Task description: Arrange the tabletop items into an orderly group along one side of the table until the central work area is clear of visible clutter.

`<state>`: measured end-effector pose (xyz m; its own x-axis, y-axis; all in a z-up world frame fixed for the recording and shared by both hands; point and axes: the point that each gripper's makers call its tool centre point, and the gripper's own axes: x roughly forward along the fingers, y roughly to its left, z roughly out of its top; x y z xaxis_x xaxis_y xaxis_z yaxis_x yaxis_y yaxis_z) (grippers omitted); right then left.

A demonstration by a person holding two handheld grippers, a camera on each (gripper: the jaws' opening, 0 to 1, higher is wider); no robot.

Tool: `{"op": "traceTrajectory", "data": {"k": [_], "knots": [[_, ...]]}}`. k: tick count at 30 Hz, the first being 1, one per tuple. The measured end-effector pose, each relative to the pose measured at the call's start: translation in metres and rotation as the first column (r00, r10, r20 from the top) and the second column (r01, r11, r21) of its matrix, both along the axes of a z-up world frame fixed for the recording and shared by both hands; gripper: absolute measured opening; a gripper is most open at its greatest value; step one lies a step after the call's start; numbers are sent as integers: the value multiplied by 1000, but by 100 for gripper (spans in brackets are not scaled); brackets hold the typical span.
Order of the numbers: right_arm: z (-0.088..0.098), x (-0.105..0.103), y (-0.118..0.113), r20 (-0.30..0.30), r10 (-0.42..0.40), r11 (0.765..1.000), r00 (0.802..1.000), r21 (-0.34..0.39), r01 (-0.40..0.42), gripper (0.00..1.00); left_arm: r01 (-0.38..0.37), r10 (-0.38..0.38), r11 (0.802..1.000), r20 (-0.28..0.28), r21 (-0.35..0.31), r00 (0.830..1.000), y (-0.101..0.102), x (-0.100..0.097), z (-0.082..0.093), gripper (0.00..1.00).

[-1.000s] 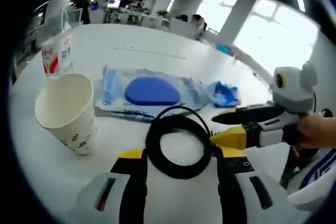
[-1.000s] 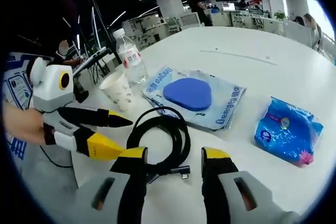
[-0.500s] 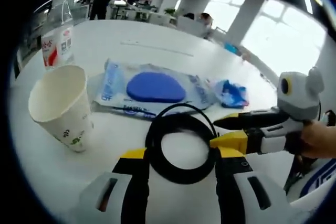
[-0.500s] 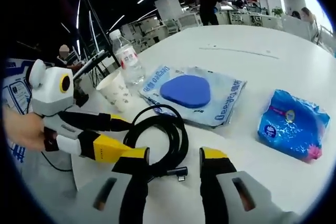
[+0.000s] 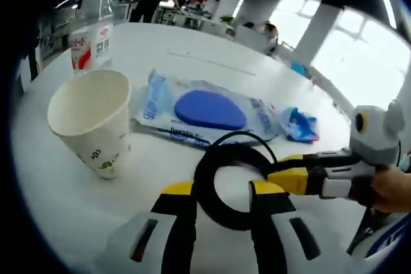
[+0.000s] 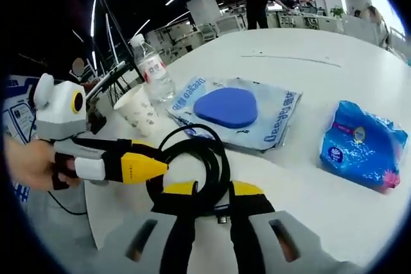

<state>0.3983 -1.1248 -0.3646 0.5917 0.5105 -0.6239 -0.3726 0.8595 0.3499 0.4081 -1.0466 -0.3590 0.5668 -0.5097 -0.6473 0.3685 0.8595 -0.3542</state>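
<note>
A coiled black cable (image 5: 221, 213) lies on the white table (image 5: 58, 184) right in front of me. My left gripper (image 5: 221, 190) has its yellow-tipped jaws drawn in against the near arc of the coil. My right gripper (image 5: 273, 168) comes in from the right and pinches the coil's right side. In the right gripper view, the cable (image 6: 199, 155) and its plug end run between the jaws of my right gripper (image 6: 213, 190). There my left gripper (image 6: 154, 158) meets the coil's left edge.
A paper cup (image 5: 93, 117) stands at the left with a water bottle (image 5: 90, 33) behind it. A clear packet holding a blue pad (image 5: 209, 108) lies beyond the cable, and a blue tissue pack (image 5: 300, 125) to its right. A person's hand (image 5: 392, 187) holds the right gripper.
Both grippers' jaws have narrowed from wide open to tight around the cable coil. Each camera has edged closer to the coil.
</note>
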Motion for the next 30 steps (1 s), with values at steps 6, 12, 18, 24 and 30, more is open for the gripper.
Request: {"op": "traceTrajectory", "data": {"k": [6,12,18,24,30], "knots": [[1,5,-1,0,-36,999,999,-17,36,9,-47,48,998,-31,40,998,12,6,-5,5],[4,4,-1,-2,-10,1000,1000,-27,10,3,-52,56,998,-84,43,995,12,1,-5,1],[7,-1,0,-24,-26,1000,999,2,26,0,-79,80,997,-124,15,989,15,-6,-5,1],[15,-6,-1,-22,-27,1000,999,9,27,0,-80,79,997,-140,-3,987,14,-14,0,1],[22,-14,-13,-10,-43,999,999,-1,43,0,29,-25,999,-86,39,996,1,-17,13,1]]}}
